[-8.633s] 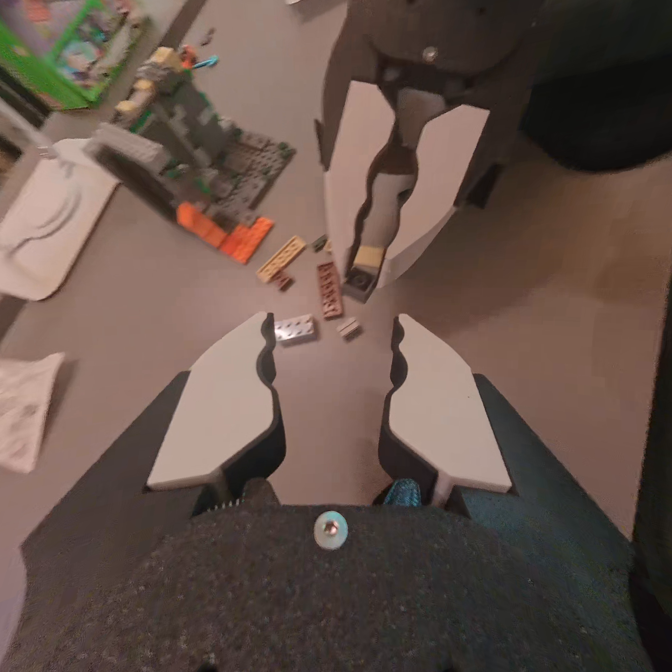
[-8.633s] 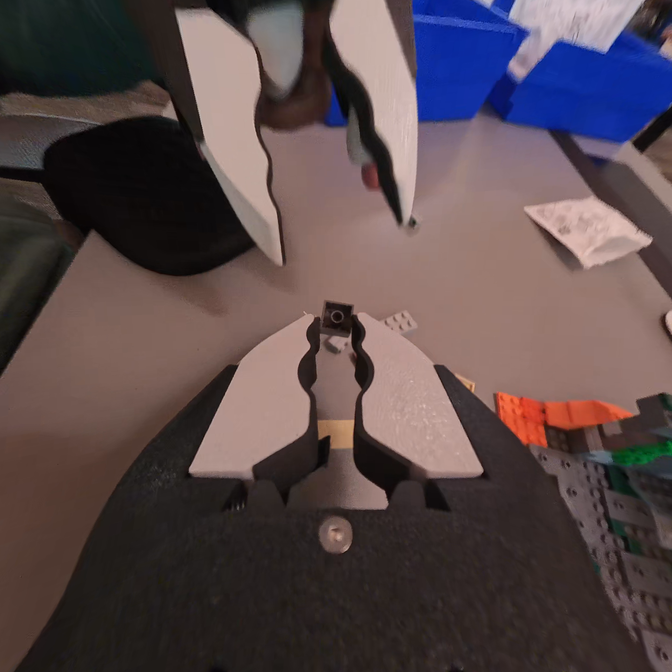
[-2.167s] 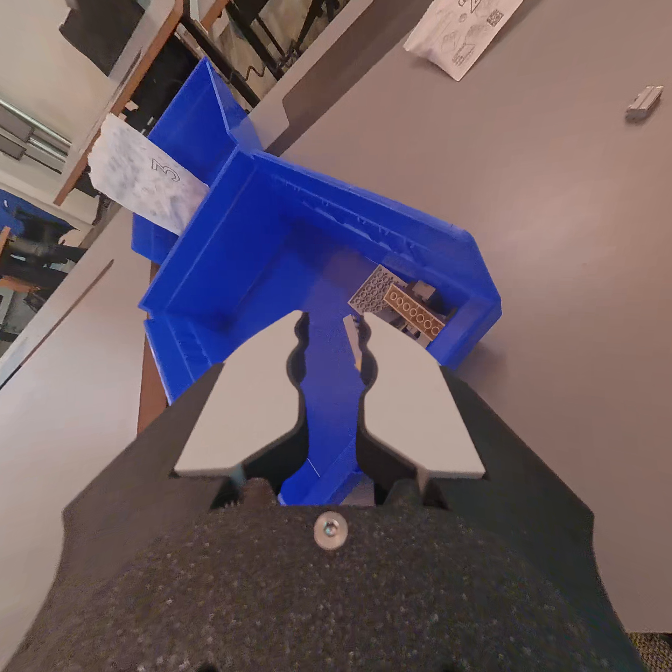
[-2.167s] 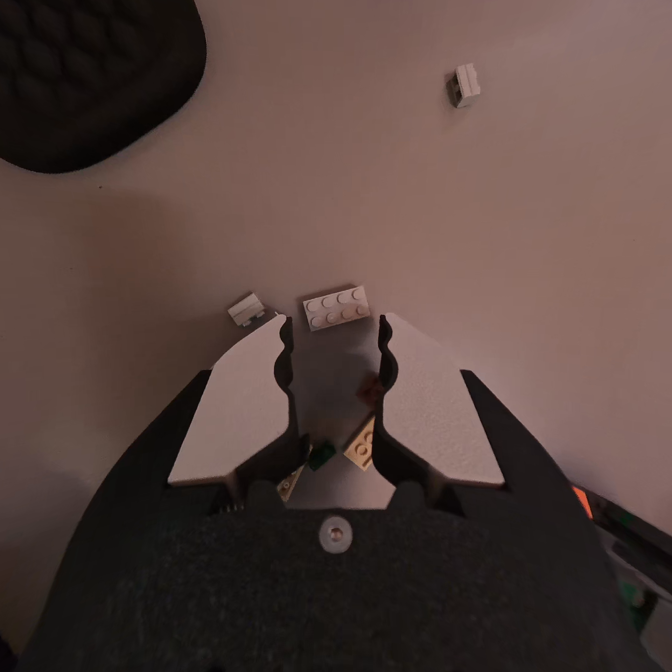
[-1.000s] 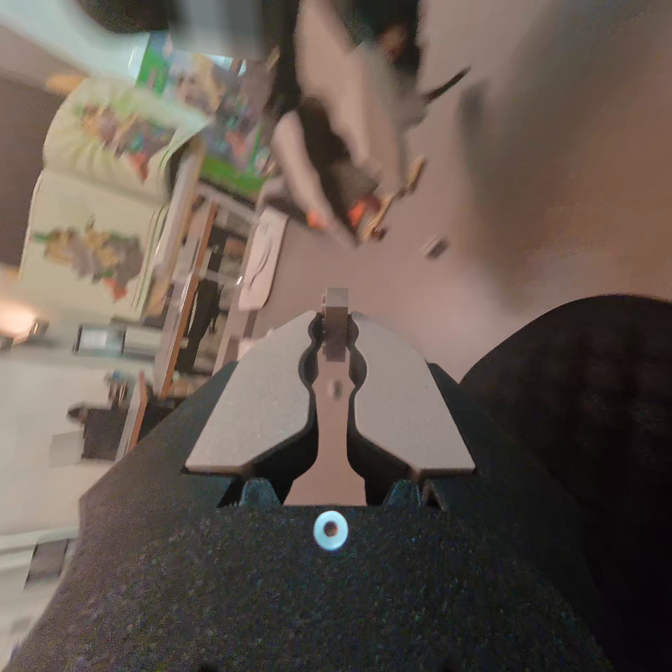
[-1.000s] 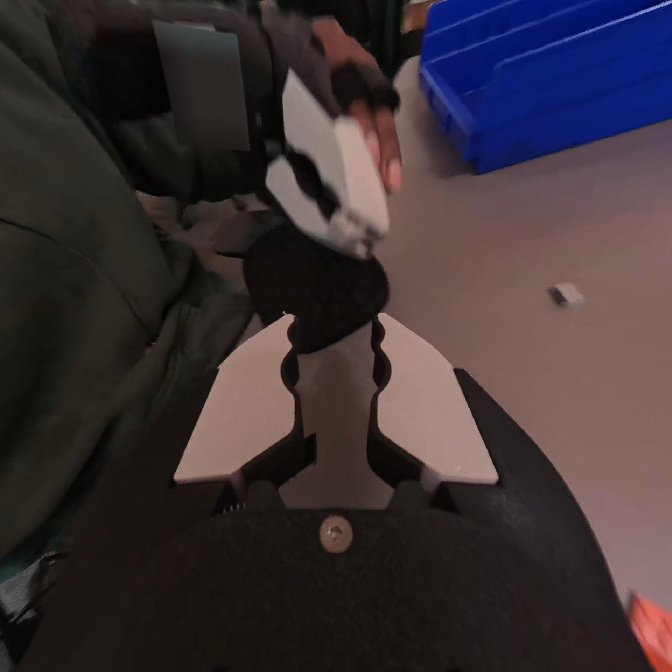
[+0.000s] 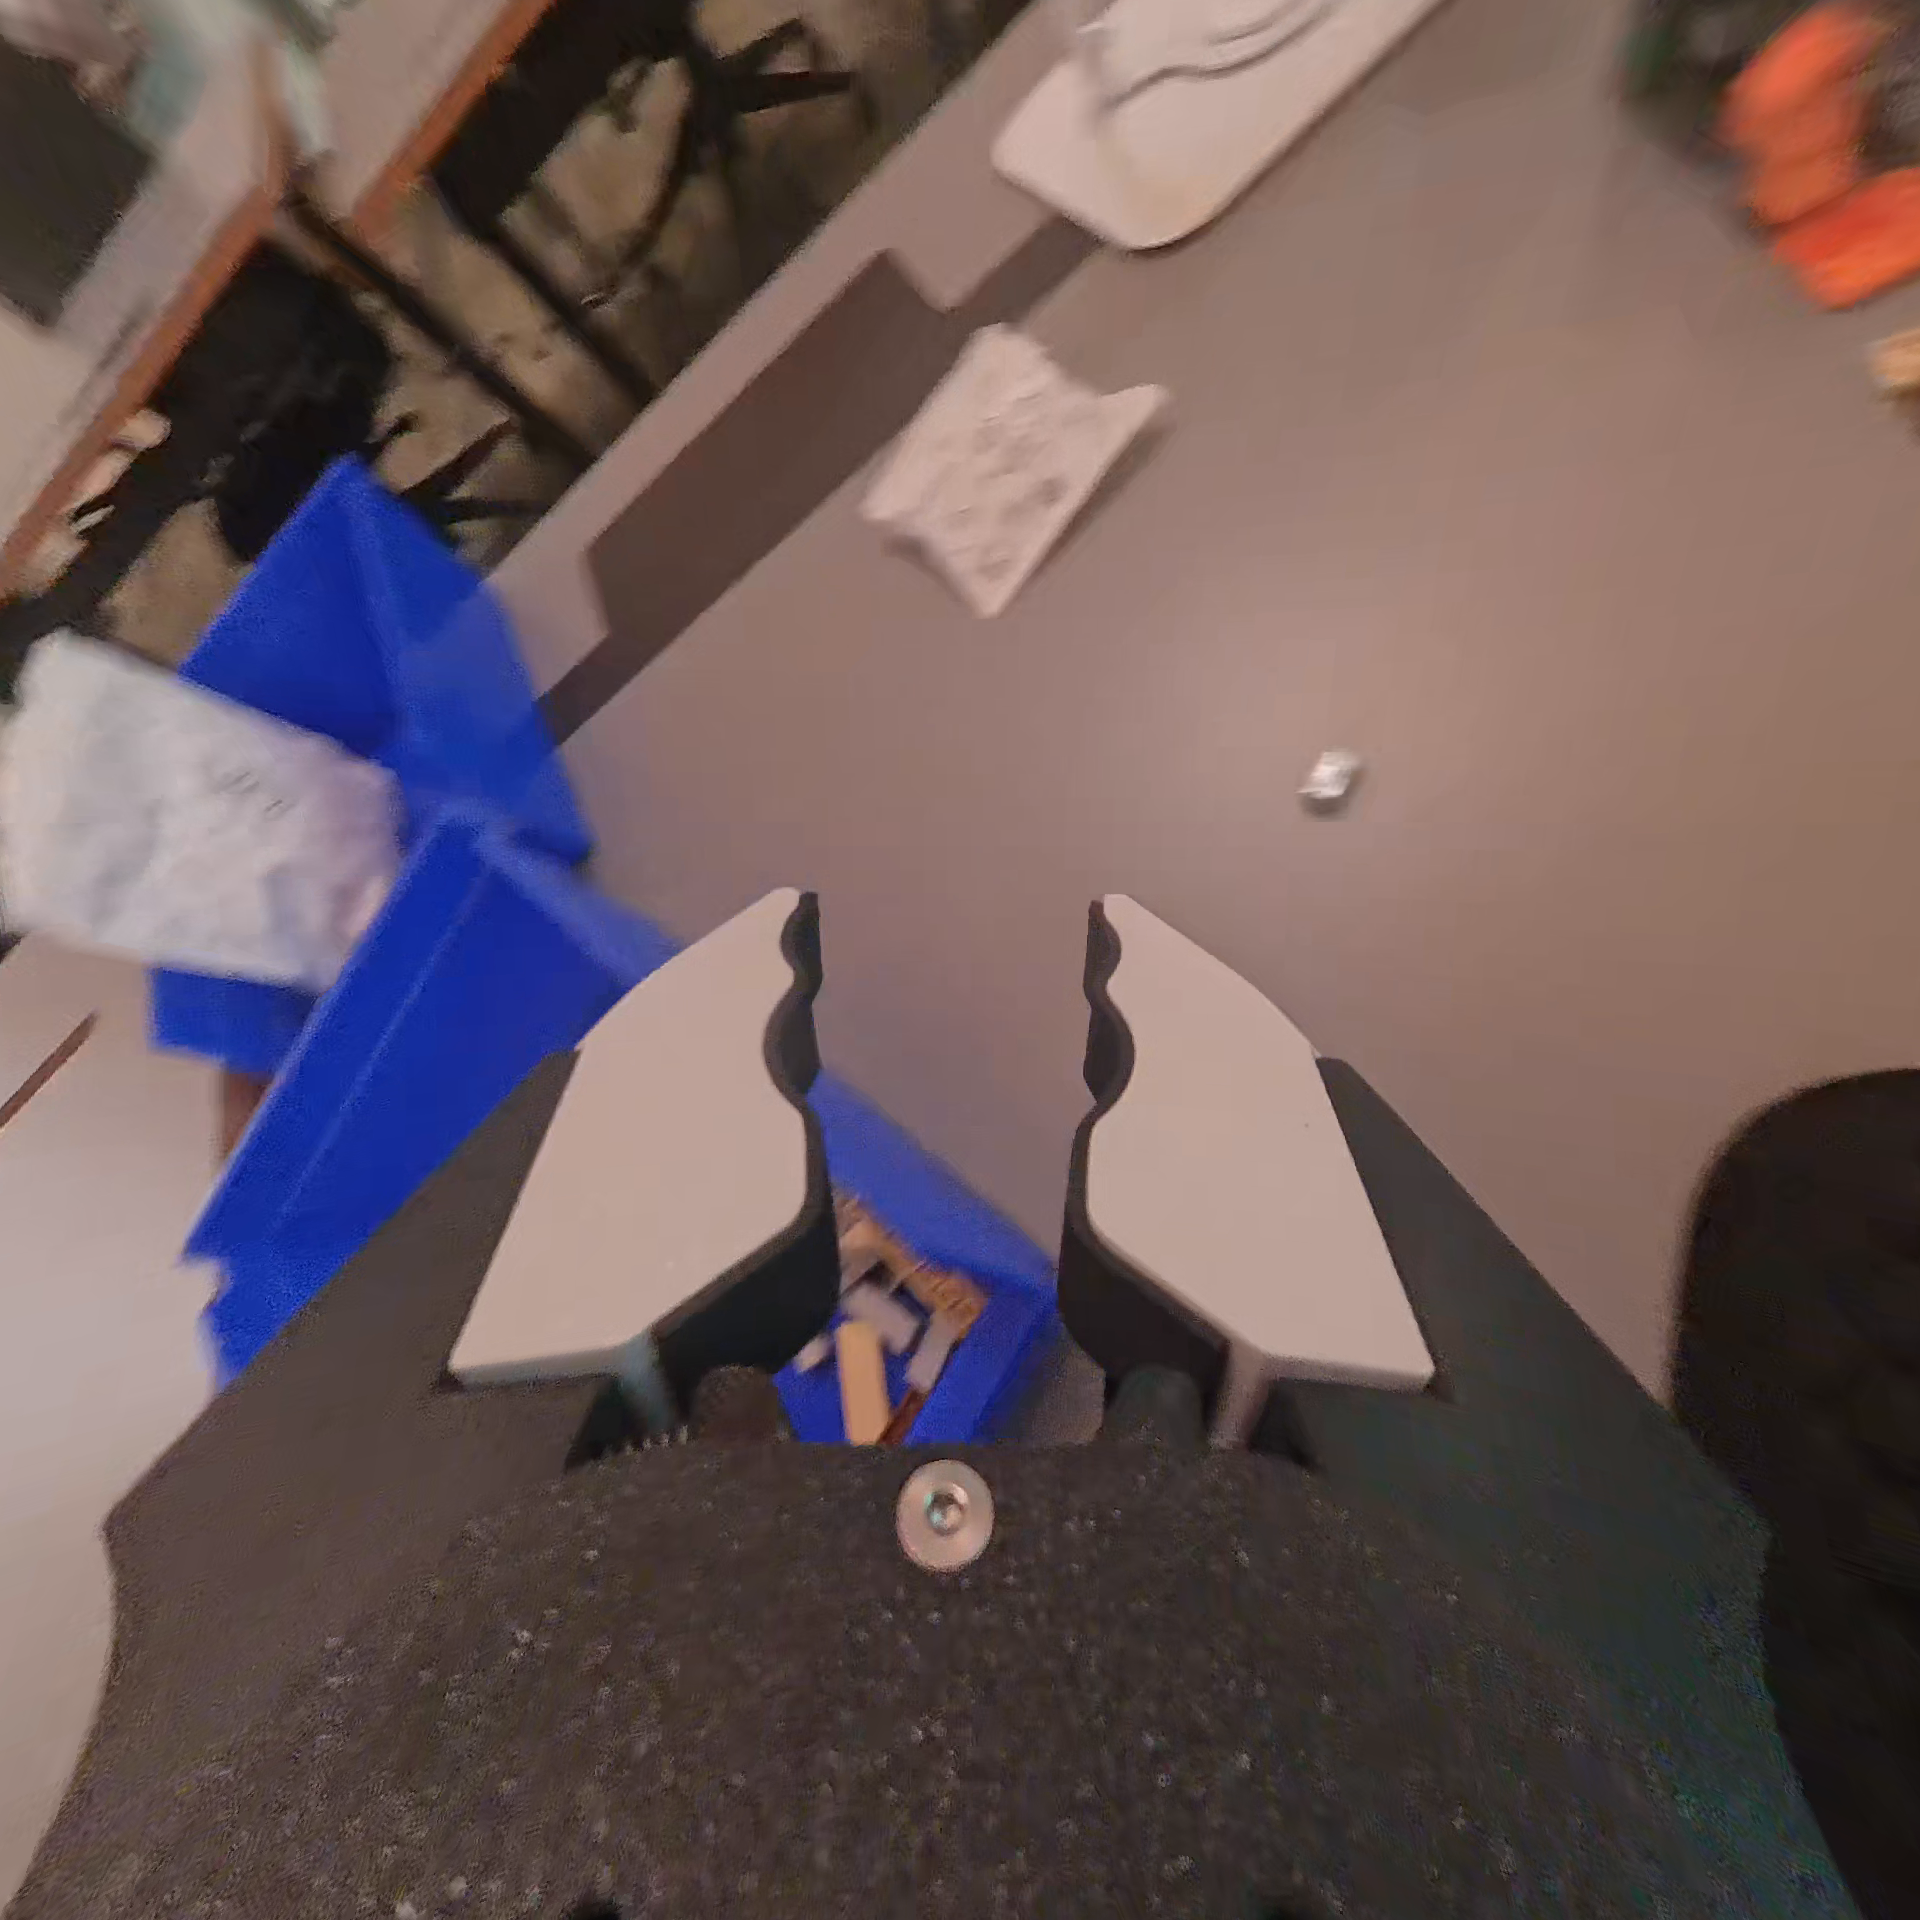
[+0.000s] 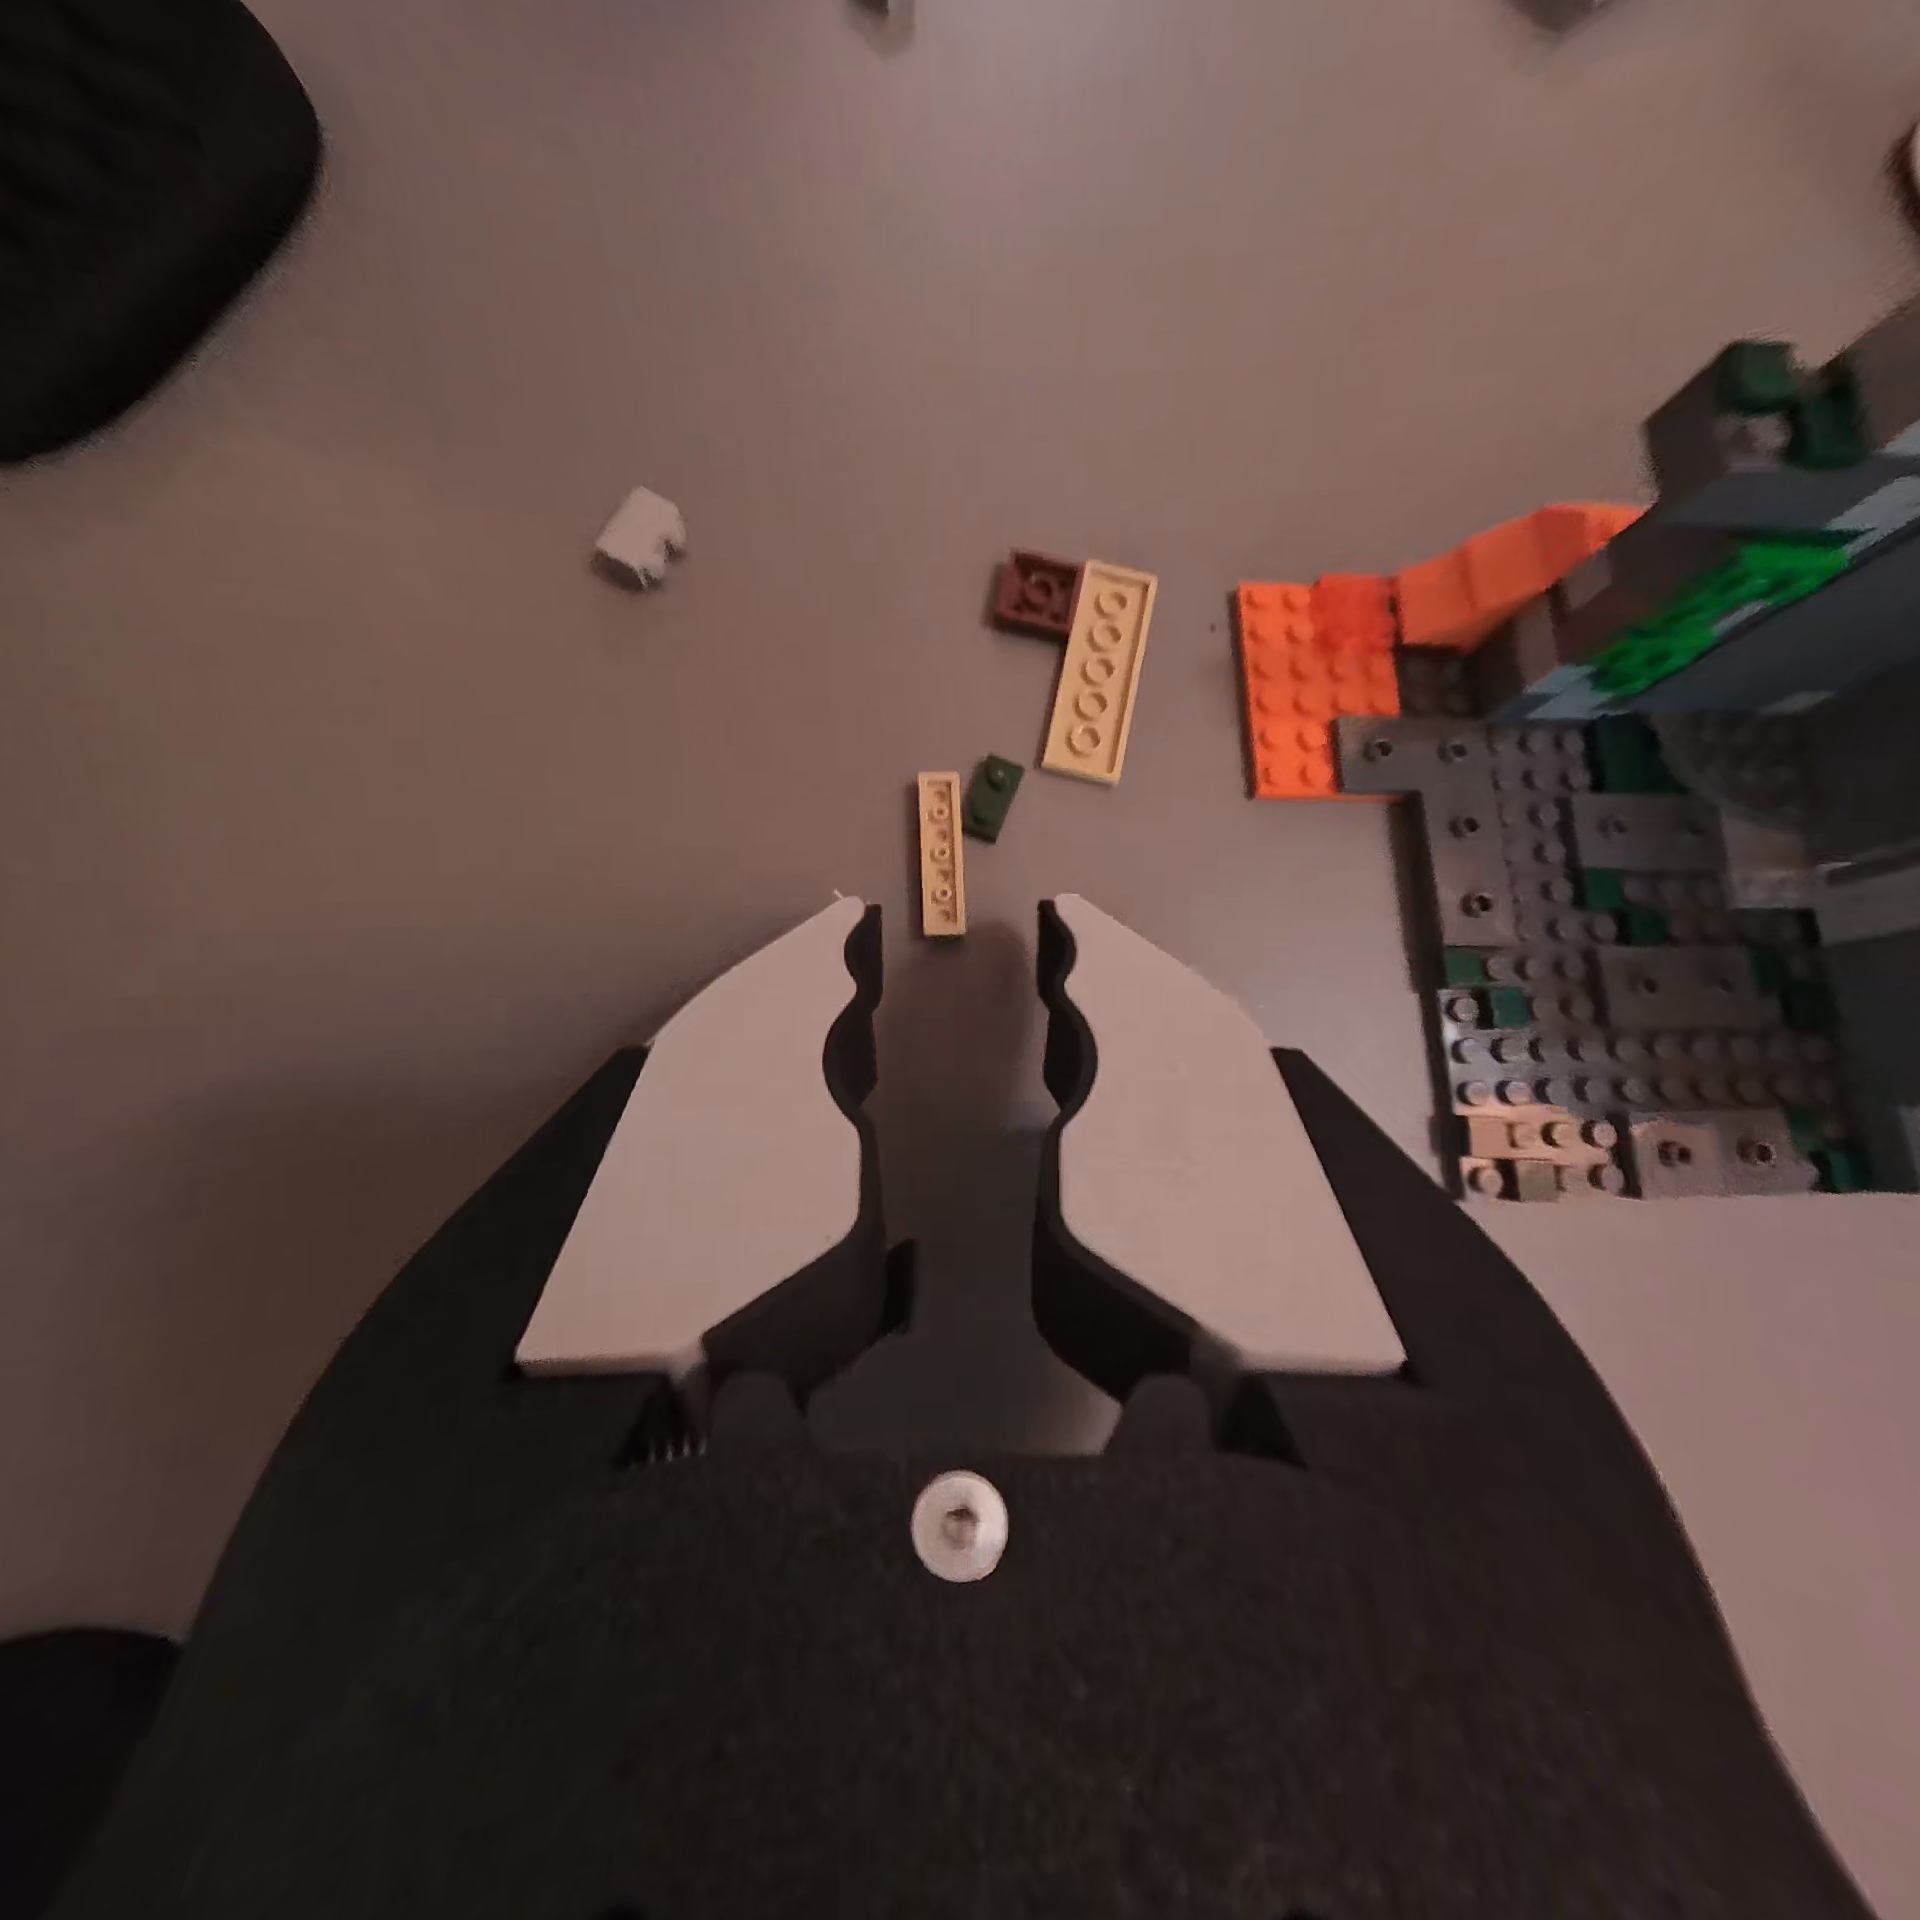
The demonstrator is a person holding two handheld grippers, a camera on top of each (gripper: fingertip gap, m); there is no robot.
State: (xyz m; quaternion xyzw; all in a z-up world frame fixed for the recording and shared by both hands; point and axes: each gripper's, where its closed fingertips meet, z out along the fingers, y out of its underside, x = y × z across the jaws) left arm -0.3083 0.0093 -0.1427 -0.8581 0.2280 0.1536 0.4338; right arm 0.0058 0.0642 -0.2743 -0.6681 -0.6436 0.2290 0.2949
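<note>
Left gripper point(image 7: 948, 914): jaws wide apart, nothing between them, above a blue bin point(image 7: 416, 1039) down and to the left, small tan and pale bricks point(image 7: 883, 1340) inside, seen through the gap near the finger roots. Grey table point(image 7: 1455, 623) ahead.

Right gripper point(image 8: 958, 914): jaws narrow but apart, bare. Just ahead of the tips, flat on the table: narrow tan plate point(image 8: 940, 854), 1 row of studs; dark green piece point(image 8: 992, 795) just beside; wider tan plate point(image 8: 1099, 670) farther; grey-and-orange brick build point(image 8: 1558, 935) to the right.

We can read no text: print on the white leaflet point(image 7: 1008, 468) and bin paper point(image 7: 177, 821) blurs out.
</note>
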